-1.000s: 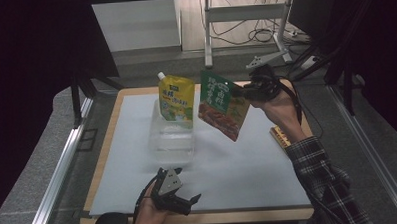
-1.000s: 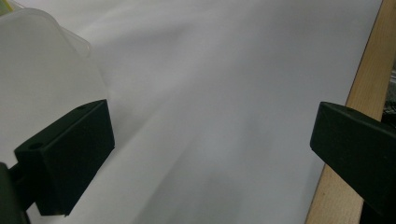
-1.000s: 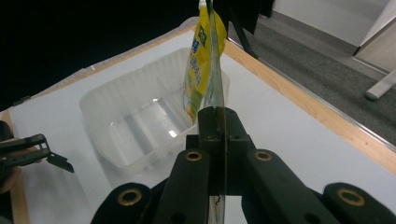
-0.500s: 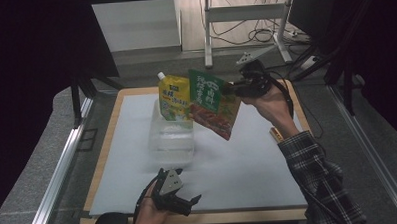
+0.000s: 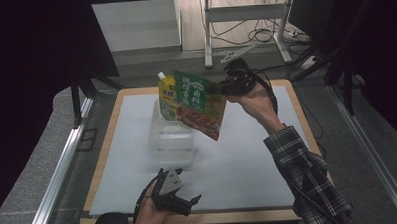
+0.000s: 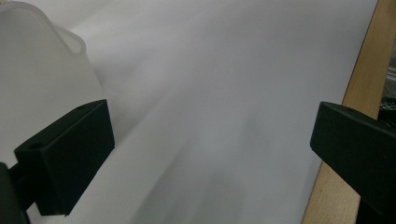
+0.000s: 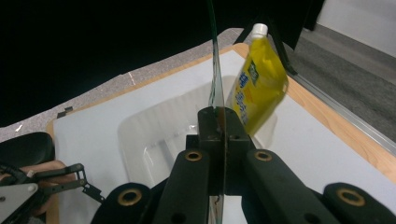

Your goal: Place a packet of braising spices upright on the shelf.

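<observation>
White mat (image 5: 248,155) covers most of the wooden-edged table (image 5: 104,155), centre of the high view; the wood rim shows as a strip down the right side of the left gripper view.

Clear plastic tub (image 5: 171,138) sits on the mat, centre-left of the high view, open side up. In the right gripper view it is mid-frame behind the jaws (image 7: 154,140); its rounded corner fills the upper left of the left gripper view (image 6: 37,60).

Green pouch (image 5: 198,104) with food print, centre of the high view, held up in the air above the tub's right edge, tilted, lower corner pointing down-right. Seen edge-on in the right gripper view as a thin vertical line (image 7: 215,70) rising from the jaws.

Yellow spouted pouch (image 5: 168,95) stands in the tub at its far end, white cap up, just left of and partly behind the green pouch. Upper right of centre in the right gripper view (image 7: 259,84).

Right gripper (image 5: 220,87), upper centre-right of the high view, jaws pressed together, pinching the green pouch by its right edge; plaid sleeve (image 5: 309,178) runs to the lower right.

Left gripper (image 5: 187,205), bottom centre-left of the high view, low over the mat near its front edge, jaws spread wide, nothing between them; well apart from the tub.
</observation>
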`<control>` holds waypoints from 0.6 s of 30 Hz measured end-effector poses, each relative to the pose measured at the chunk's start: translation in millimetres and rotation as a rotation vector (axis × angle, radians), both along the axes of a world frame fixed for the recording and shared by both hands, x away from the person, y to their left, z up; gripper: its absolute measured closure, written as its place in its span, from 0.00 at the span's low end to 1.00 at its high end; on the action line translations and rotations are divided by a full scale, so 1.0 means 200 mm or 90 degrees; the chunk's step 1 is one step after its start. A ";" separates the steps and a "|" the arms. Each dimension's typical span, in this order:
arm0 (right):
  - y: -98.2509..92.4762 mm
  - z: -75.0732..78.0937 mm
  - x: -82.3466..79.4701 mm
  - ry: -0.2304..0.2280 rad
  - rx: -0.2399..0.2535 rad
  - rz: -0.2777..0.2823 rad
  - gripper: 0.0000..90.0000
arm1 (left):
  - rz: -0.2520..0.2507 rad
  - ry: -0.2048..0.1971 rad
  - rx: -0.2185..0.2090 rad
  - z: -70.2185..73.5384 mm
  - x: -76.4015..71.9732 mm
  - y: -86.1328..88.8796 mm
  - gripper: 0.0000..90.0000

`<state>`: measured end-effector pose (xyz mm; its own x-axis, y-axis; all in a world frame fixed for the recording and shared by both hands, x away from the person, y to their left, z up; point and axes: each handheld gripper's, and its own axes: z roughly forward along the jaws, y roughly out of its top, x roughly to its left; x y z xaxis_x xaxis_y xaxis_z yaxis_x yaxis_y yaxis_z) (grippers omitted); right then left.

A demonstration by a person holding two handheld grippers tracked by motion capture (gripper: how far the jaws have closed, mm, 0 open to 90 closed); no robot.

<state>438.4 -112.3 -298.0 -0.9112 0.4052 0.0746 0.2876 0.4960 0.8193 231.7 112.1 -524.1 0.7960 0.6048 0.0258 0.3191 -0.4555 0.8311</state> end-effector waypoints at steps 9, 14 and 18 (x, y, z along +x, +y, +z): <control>0.11 0.00 0.03 -0.002 0.003 0.014 0.99 | -0.004 0.001 -0.003 0.00 0.00 0.00 0.00; 0.18 -0.02 0.05 0.001 0.007 0.021 0.99 | -0.006 0.001 -0.002 0.00 0.00 -0.01 0.00; 0.23 -0.04 0.07 0.001 0.008 0.025 0.99 | -0.008 0.002 -0.004 0.00 0.00 -0.01 0.00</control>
